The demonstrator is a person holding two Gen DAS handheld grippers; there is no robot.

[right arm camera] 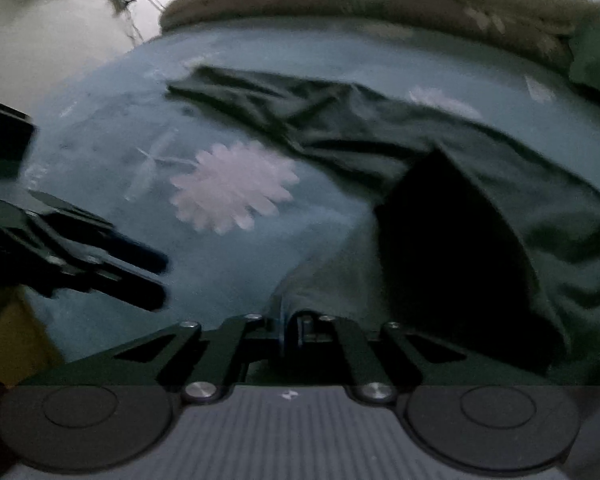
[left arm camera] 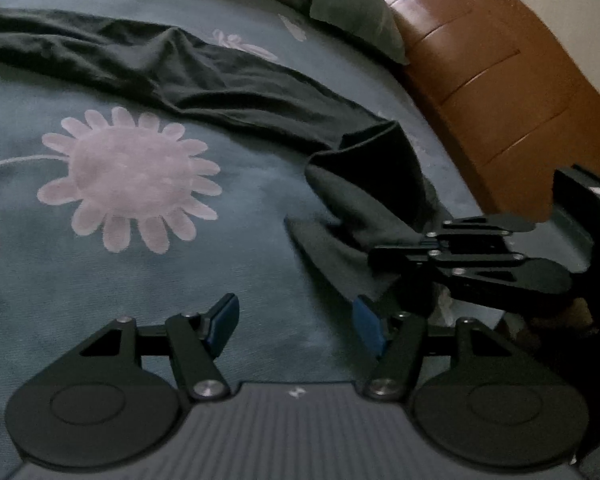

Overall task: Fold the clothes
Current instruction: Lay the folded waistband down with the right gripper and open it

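Right wrist view shows the right gripper [right arm camera: 290, 326] pinched shut on an edge of the dark crumpled cloth garment [right arm camera: 440, 148], sprawled unfolded across the blue flowered bedspread [right arm camera: 228, 264], while the left gripper [left arm camera: 294, 324] hangs wide, empty.

A dark garment [left arm camera: 204, 80] is lying stretched in a long, rumpled band across the bedspread [left arm camera: 100, 260], running from the far left toward the near right. Its surface is creasing into lengthwise folds. At the near end the cloth is bunching and doubling over on itself, with a hemmed edge turning up and showing a greyer side.
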